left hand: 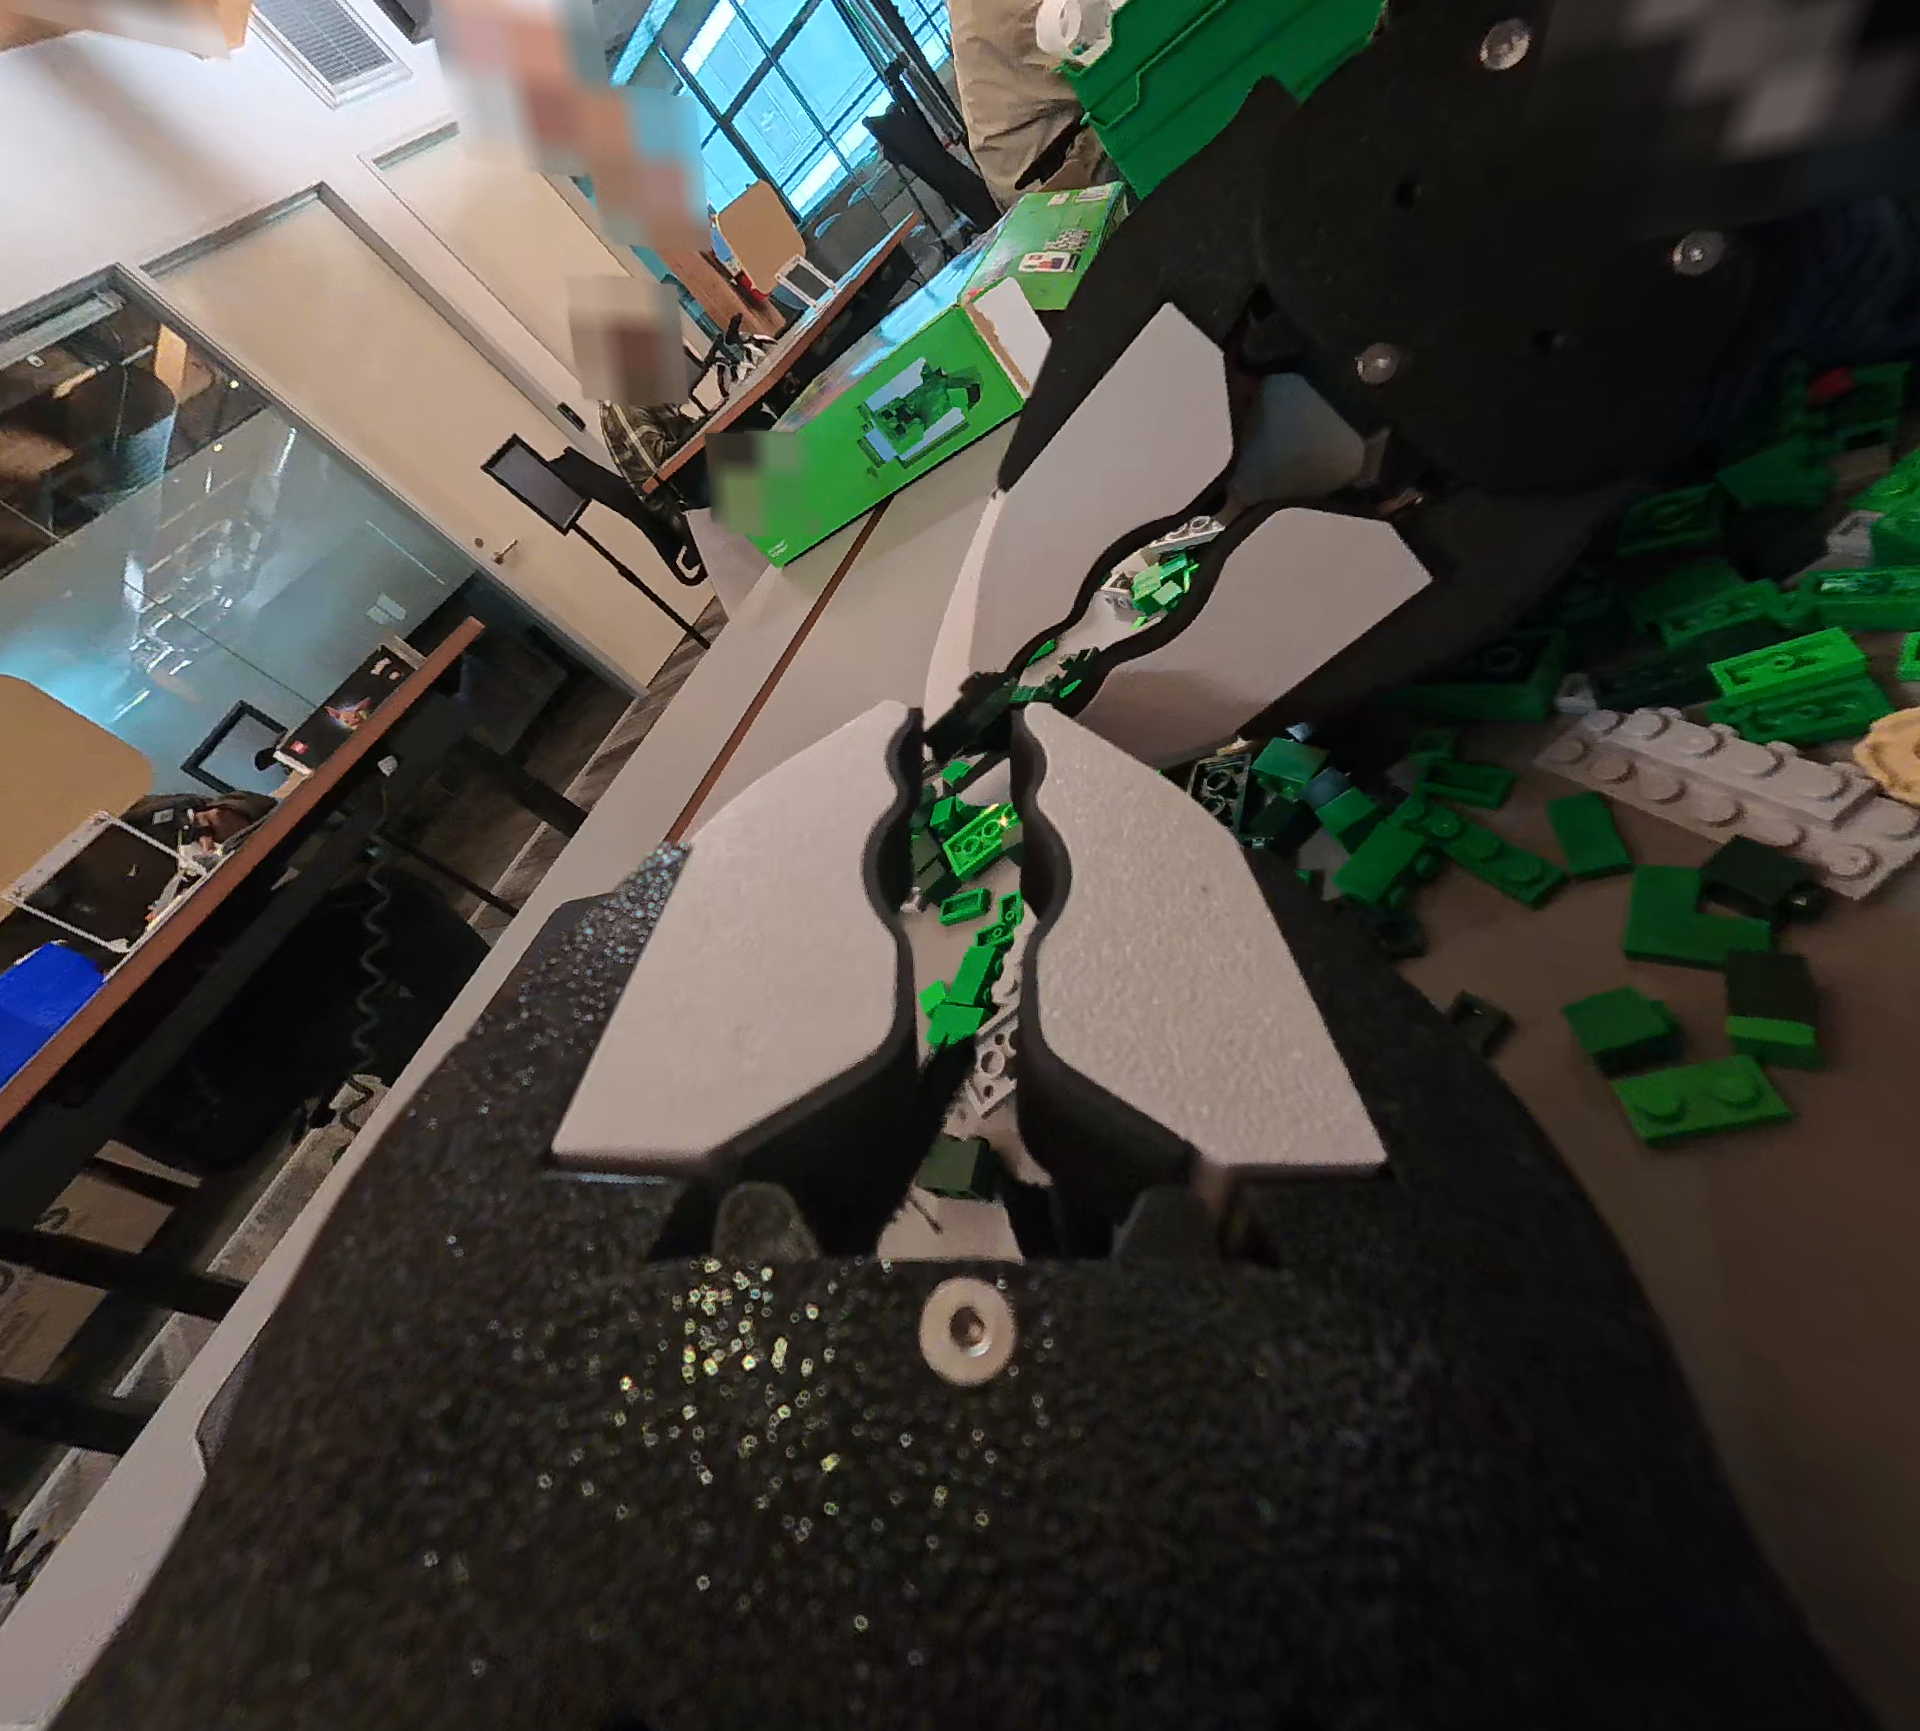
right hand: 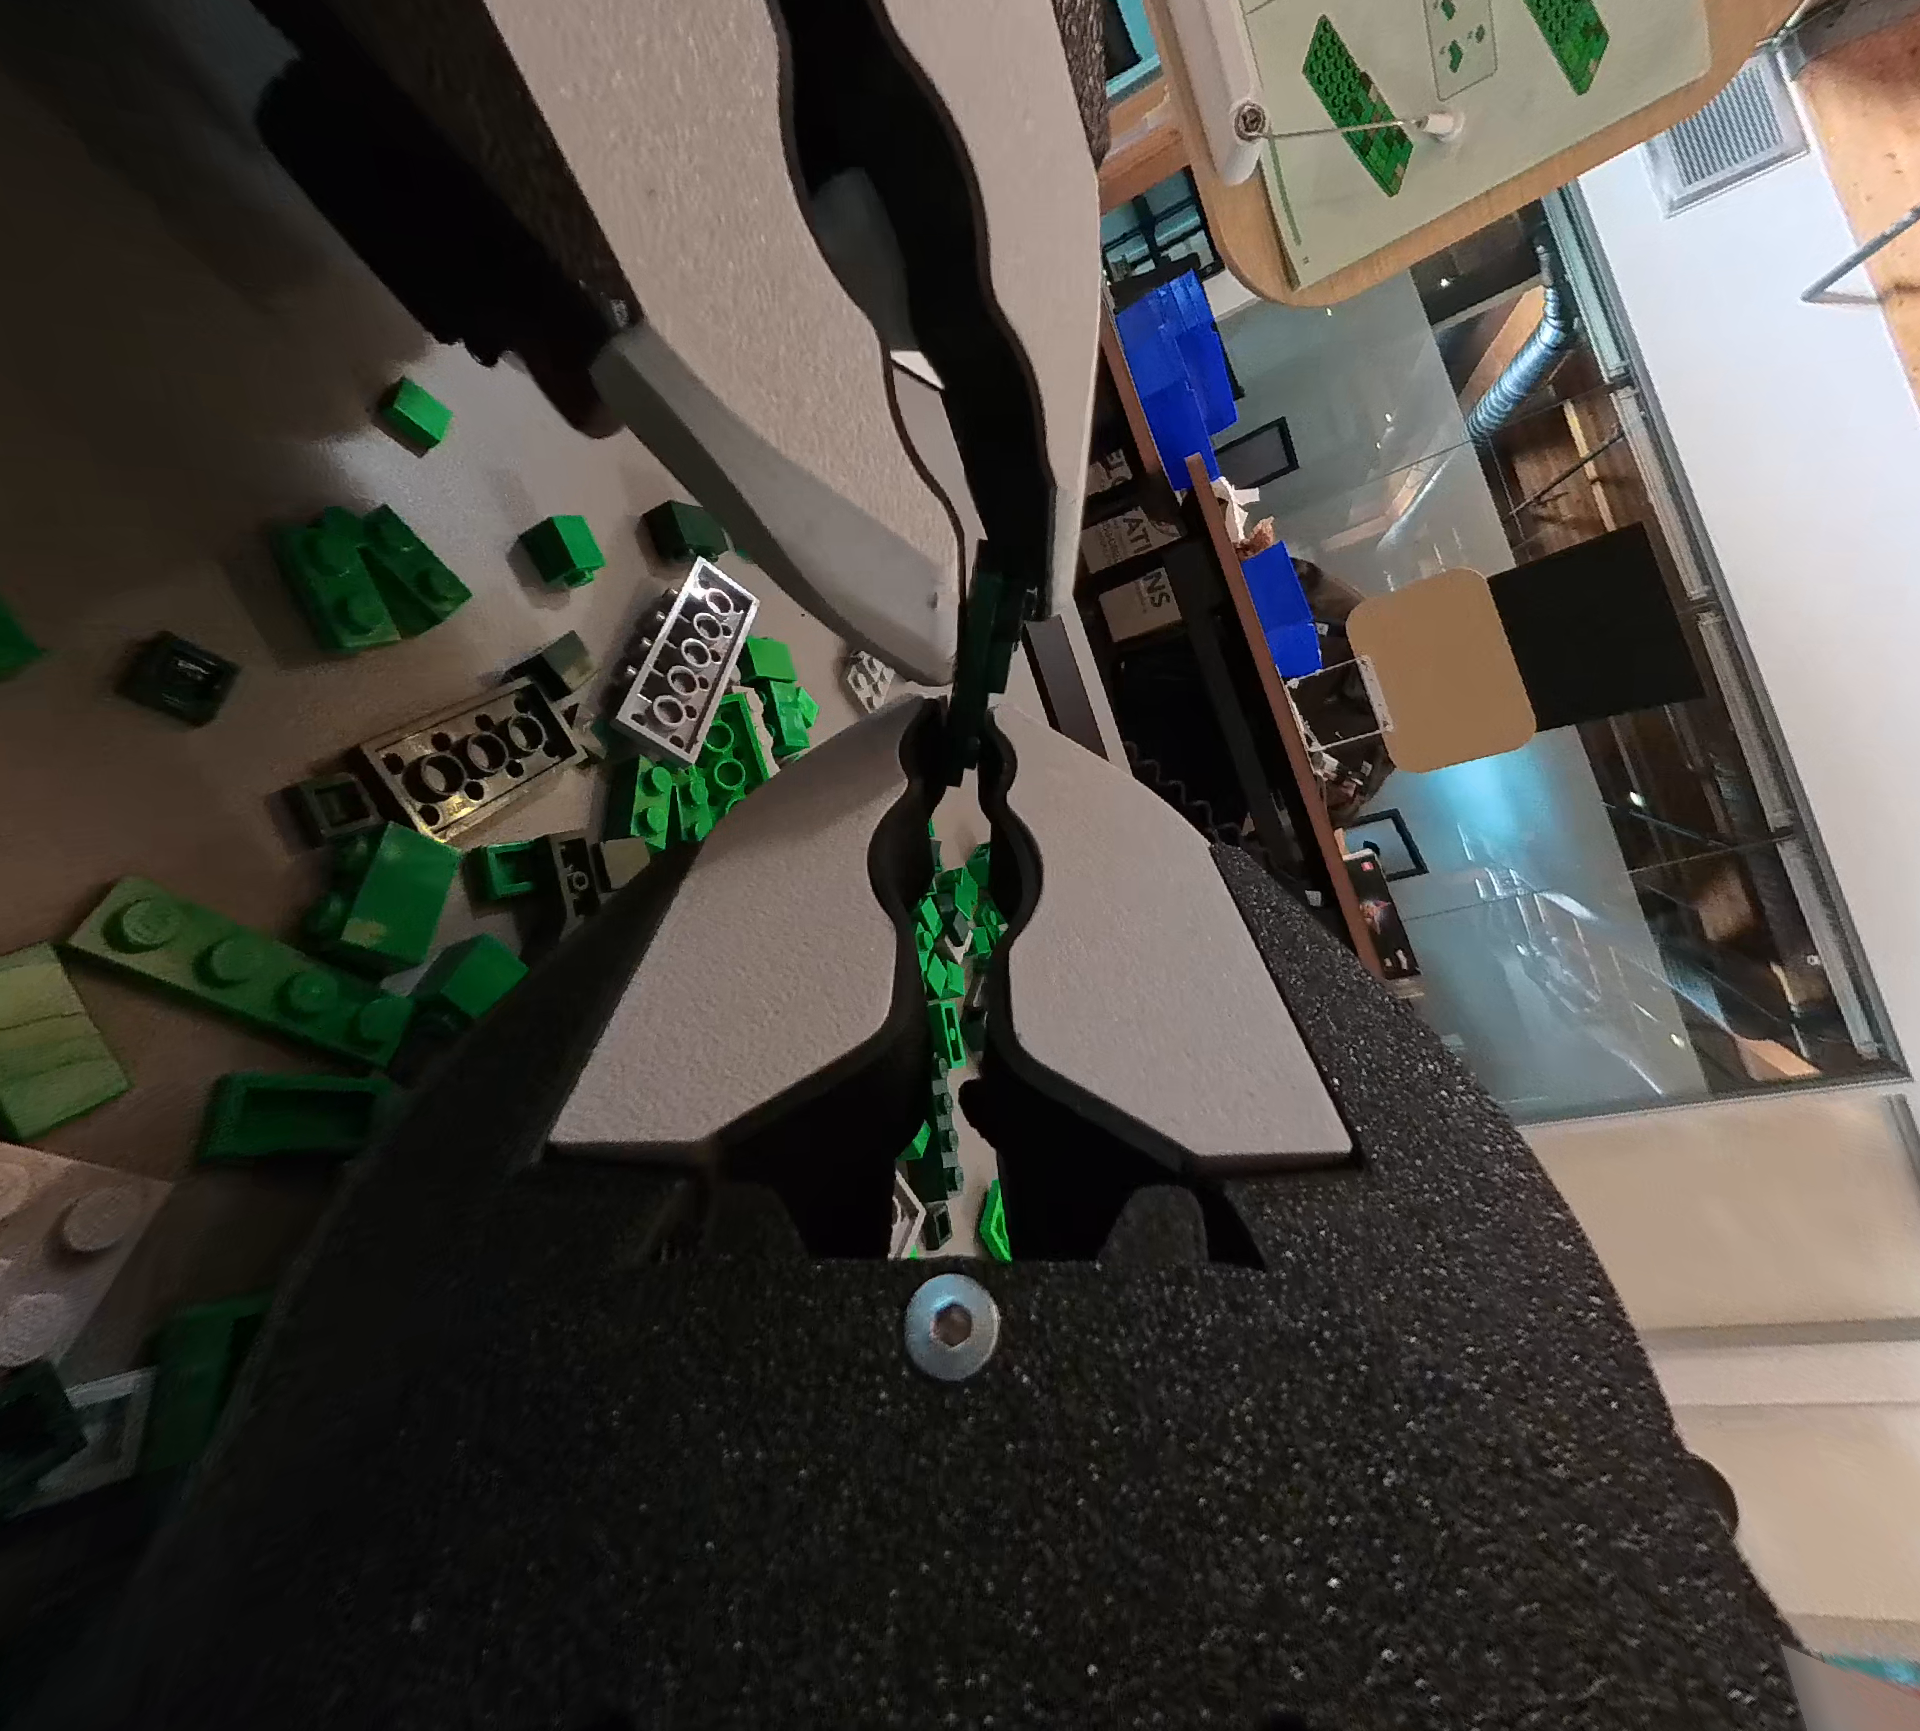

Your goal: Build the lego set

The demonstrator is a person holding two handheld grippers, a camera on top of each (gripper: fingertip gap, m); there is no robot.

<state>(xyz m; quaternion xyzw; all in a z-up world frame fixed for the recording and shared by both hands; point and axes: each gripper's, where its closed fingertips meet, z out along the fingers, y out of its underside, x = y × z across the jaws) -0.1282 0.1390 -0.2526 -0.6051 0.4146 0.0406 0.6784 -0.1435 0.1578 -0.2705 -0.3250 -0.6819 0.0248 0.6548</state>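
Observation:
My left gripper point(left hand: 966, 736) and my right gripper point(right hand: 961, 736) meet tip to tip above the table. A thin dark green lego piece point(right hand: 982, 653) spans both sets of tips, with each gripper shut on one end. I cannot tell if it is one piece or two joined. In the left wrist view the right gripper point(left hand: 1023, 679) comes in from the upper right, with the dark green piece point(left hand: 997, 694) between the two. In the right wrist view the left gripper point(right hand: 997, 611) comes down from the top.
Loose green bricks and plates point(left hand: 1704, 1099) cover the table below, with a long grey plate point(left hand: 1714, 788) and upturned grey and black plates point(right hand: 686, 663). A green set box point(left hand: 894, 424) lies at the table's far end. An instruction booklet point(right hand: 1455, 19) stands on a holder. Less than 4 cm separates the two grippers' tips.

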